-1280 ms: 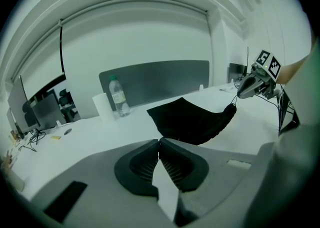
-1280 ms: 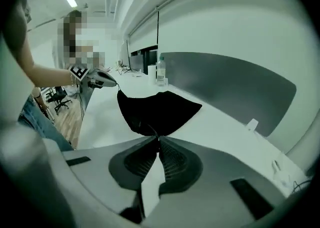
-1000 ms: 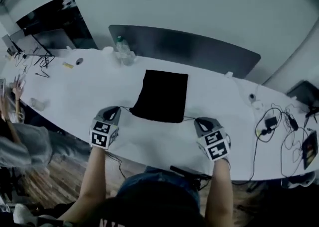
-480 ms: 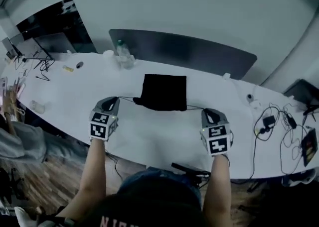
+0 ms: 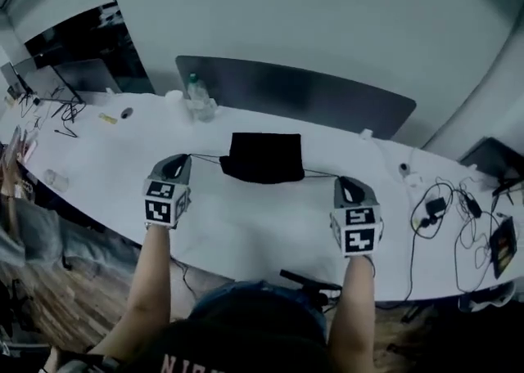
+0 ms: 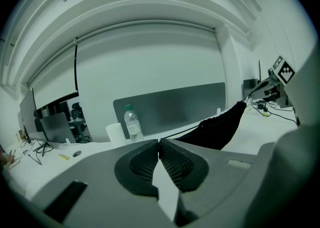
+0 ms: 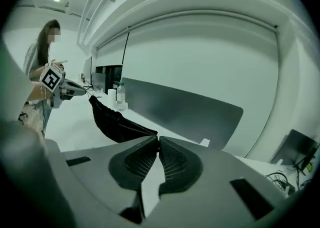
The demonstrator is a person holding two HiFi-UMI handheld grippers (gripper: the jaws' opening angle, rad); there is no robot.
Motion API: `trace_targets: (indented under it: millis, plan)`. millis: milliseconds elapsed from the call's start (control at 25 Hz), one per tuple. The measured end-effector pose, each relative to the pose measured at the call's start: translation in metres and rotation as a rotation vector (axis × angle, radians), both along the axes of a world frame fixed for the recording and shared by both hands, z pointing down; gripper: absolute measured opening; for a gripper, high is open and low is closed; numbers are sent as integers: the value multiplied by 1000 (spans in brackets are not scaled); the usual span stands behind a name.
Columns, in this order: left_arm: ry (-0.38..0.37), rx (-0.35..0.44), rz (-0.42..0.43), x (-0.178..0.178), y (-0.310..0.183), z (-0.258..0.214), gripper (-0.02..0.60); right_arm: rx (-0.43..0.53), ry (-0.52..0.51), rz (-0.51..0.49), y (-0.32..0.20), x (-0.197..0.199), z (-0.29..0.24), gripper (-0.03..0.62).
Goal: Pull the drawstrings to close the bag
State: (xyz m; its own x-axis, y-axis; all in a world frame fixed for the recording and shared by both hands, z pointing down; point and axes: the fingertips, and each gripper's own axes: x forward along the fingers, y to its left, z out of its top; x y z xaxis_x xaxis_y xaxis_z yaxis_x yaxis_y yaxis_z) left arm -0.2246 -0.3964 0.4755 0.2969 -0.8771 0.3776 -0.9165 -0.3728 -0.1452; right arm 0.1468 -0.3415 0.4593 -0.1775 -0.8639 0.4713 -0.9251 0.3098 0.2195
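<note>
A black drawstring bag (image 5: 264, 157) sits mid-table, its near edge puckered. From each side a thin drawstring (image 5: 205, 157) runs out taut. My left gripper (image 5: 182, 160) is shut on the left string's end. My right gripper (image 5: 344, 182) is shut on the right string (image 5: 321, 173). In the left gripper view the string (image 6: 181, 132) leads from the closed jaws (image 6: 159, 143) to the bag (image 6: 220, 126). The right gripper view has the bag (image 7: 112, 121) stretched beyond its closed jaws (image 7: 158, 141), with the left gripper's marker cube (image 7: 51, 79) past it.
A water bottle (image 5: 195, 92) and a paper cup (image 5: 173, 98) stand at the back left before a grey partition (image 5: 311, 97). Cables and chargers (image 5: 454, 208) lie at the right end. A person (image 7: 42, 57) stands beyond the table's left end.
Both grippers have moved outward and away from me, drawing the strings tight. The bag has shrunk from a long flat rectangle to a shorter, gathered shape.
</note>
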Motion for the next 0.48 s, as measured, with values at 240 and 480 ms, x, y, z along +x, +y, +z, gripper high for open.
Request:
trace_targets:
  millis: [240,480]
  plan:
    - [3,-8,-26,-4,-9,0,12,24,-13,15,-8,7,-8,8]
    - [1,0,-42,-8,-14,-6,12,52,-38,57,-12,13,-13,8]
